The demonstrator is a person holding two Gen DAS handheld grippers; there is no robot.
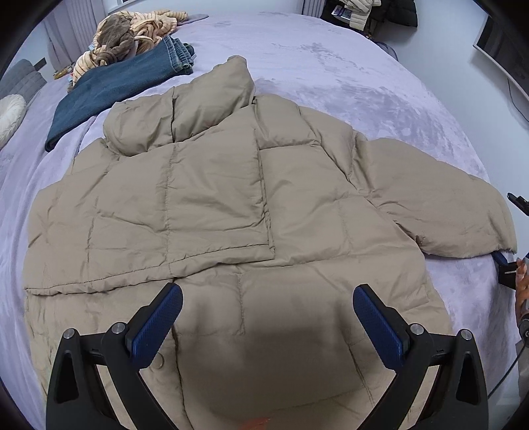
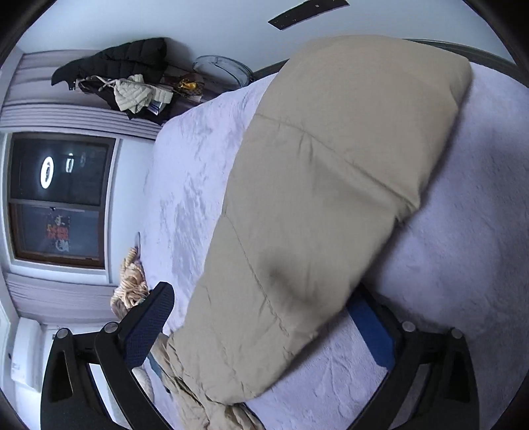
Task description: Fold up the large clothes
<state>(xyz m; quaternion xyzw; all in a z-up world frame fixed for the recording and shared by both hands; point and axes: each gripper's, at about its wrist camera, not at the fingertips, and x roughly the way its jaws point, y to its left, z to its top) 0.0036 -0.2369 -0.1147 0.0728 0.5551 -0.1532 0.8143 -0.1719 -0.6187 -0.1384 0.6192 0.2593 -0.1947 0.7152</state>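
A tan puffer jacket (image 1: 297,205) lies spread flat on the bed, with one sleeve folded across its front (image 1: 211,198). The other sleeve (image 1: 446,211) stretches out to the right. My left gripper (image 1: 267,297) hovers open over the jacket's lower hem, nothing between its blue pads. In the right wrist view, that outstretched sleeve (image 2: 330,182) runs between the wide-apart fingers of my right gripper (image 2: 261,297), which is open. The sleeve drapes over the right finger's tip and stays clear of the left finger (image 2: 152,317). One of the right gripper's fingers (image 1: 502,261) peeks in beside the cuff.
The bed has a lavender plush cover (image 1: 347,72). Folded blue jeans (image 1: 115,86) and a striped brown cloth (image 1: 139,29) lie at its far left. A dark window (image 2: 59,198) and a pile of clothes (image 2: 132,82) stand beyond the bed. A hand (image 1: 522,287) shows at the right edge.
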